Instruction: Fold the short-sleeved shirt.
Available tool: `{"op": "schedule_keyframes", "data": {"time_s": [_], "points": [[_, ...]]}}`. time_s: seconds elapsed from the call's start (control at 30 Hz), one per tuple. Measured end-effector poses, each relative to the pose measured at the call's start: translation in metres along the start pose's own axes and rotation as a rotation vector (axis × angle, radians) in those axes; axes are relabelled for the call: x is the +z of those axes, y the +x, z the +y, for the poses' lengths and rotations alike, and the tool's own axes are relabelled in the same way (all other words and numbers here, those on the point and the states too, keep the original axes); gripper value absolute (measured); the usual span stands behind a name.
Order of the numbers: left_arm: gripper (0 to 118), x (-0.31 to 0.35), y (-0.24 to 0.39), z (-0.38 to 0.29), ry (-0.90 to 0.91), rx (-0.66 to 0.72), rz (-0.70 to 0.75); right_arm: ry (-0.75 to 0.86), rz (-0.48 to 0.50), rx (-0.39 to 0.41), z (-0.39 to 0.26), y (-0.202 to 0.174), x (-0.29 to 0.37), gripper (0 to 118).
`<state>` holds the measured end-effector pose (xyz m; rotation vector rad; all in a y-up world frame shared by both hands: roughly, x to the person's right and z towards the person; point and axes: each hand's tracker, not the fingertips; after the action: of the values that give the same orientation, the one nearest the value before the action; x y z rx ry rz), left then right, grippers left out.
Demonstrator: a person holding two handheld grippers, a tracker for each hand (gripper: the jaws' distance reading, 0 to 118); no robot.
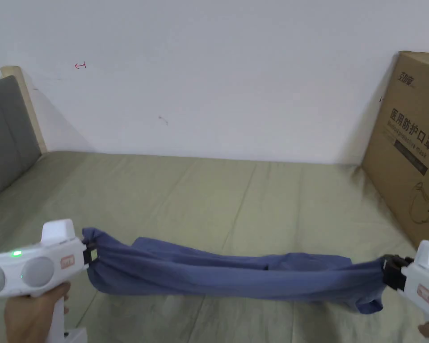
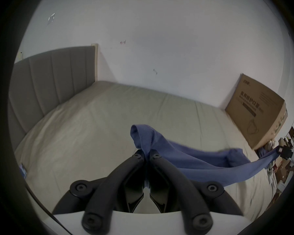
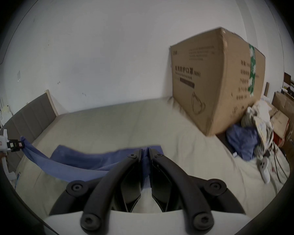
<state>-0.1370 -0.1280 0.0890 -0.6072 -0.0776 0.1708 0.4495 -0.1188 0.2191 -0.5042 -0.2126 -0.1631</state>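
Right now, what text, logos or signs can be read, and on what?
Box, large print: "医用防护口罩", then "(N9", cut off by the frame edge.
Box, logo above and small line below: too blurred.
Red stickers on left tongs and right tongs: too small.
Wall, red scribble: no word.

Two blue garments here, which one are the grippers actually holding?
The blue shirt stretched above the bed between the left gripper and the right gripper. The other blue garment lies crumpled beside the cardboard box, untouched.
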Motion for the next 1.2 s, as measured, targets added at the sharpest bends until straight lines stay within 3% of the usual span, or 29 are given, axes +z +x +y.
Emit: {"op": "schedule_keyframes", "data": {"time_s": [0.27, 0.67, 1.03, 1.2], "points": [[2, 0.054, -0.031, -0.092, -0.1, -0.025, 0.004, -0.066, 0.022, -0.076, -0.086, 0.019, 0.077, 6], [2, 0.129, -0.056, -0.189, -0.213, -0.007, 0.026, -0.206, -0.02, -0.116, -0.18, 0.039, 0.163, 6], [2, 0.151, -0.063, -0.234, -0.264, 0.021, 0.048, -0.391, -0.103, -0.151, -0.232, 0.046, 0.159, 6], [2, 0.135, -0.058, -0.243, -0.374, -0.008, 0.089, -0.477, -0.156, -0.084, -0.242, 0.039, 0.138, 7]]}}
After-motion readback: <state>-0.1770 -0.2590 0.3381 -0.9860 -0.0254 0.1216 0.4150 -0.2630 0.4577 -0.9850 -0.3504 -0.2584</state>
